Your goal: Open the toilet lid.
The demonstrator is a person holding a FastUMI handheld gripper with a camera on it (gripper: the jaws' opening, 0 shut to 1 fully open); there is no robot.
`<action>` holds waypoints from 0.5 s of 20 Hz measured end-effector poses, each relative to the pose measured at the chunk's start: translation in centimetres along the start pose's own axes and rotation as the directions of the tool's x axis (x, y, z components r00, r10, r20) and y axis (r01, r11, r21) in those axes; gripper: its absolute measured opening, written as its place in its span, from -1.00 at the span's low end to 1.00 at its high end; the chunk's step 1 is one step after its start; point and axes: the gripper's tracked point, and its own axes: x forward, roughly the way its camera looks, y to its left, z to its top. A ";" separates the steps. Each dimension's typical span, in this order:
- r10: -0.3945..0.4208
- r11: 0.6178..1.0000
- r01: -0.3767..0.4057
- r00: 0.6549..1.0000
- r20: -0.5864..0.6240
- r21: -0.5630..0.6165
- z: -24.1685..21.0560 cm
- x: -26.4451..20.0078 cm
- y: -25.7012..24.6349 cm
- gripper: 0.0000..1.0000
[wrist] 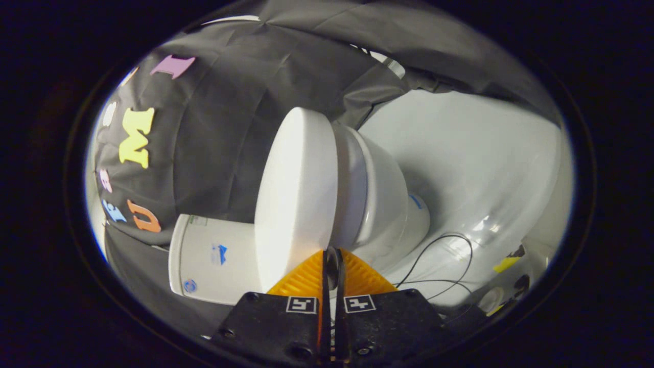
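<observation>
Tongs: your gripper (332, 255) had its two orange ribbed fingers (304, 278) drawn together, only a thin dark slit between them, nothing held.
Fingertips: they sat right at the edge of the toilet lid (296, 194), at the seam where it meets the seat; whether they touched it could not be told.
Lid: you had it down, lying flat on the seat (350, 189), a broad white oval seen rolled on its side.
Bowl: the white bowl (388, 204) lay beyond the seat, narrowing to its foot on the pale floor (485, 168).
Tank: the white tank (209, 258) stood at the lid's far end, against the black cloth wall (225, 128), a small blue mark on its face.
Cable: a thin black cable (449, 255) looped on the floor just beside the bowl's foot, ahead of your fingers.
</observation>
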 end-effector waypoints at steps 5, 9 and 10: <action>0.050 0.994 -0.047 0.998 0.031 -0.097 0.5 -1.0 2.6 -0.90; 0.045 0.990 -0.038 0.998 0.051 -0.133 0.5 -1.5 3.7 -0.90; 0.044 0.990 -0.036 0.998 0.054 -0.138 0.5 -1.5 4.0 -0.90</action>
